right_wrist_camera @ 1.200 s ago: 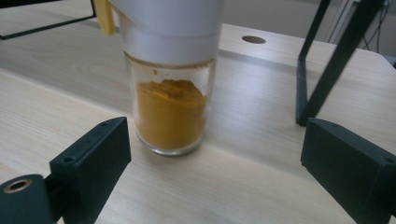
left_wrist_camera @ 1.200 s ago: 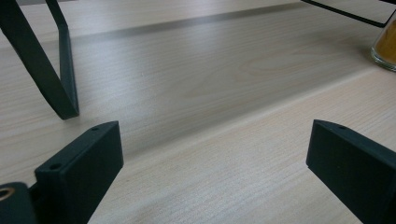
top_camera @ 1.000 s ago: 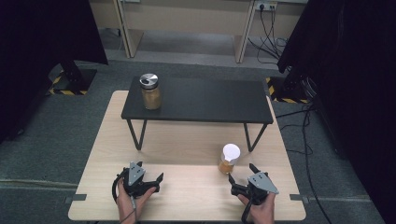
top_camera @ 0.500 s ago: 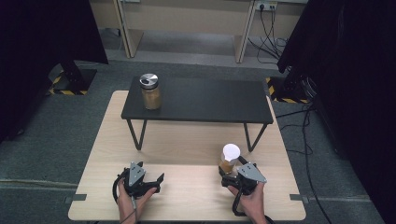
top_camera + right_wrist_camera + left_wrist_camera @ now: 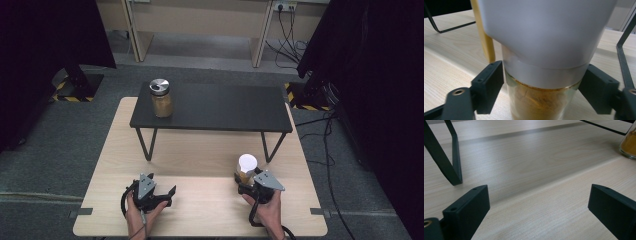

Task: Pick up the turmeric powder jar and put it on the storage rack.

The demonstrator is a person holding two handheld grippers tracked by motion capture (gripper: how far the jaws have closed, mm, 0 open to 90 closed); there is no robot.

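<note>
Sitting at lower right of centre in the high view, the glass jar of orange-brown powder with a white cap (image 5: 247,168) is standing upright on the light wooden table (image 5: 200,150), just in front of the right leg of the low black bench (image 5: 215,107). In the right gripper view the jar (image 5: 541,100) is filling the centre, one black jaw at each side of the glass below the cap. The right gripper (image 5: 248,185) is bracketing it, jaws apart; contact with the glass is too close to call. The left gripper (image 5: 167,196) is resting at lower left of the high view, jaws wide apart over bare wood, well apart from the jar. A second glass jar with a silver metal lid (image 5: 161,97) is standing at the bench's left end, upper left of centre.
</note>
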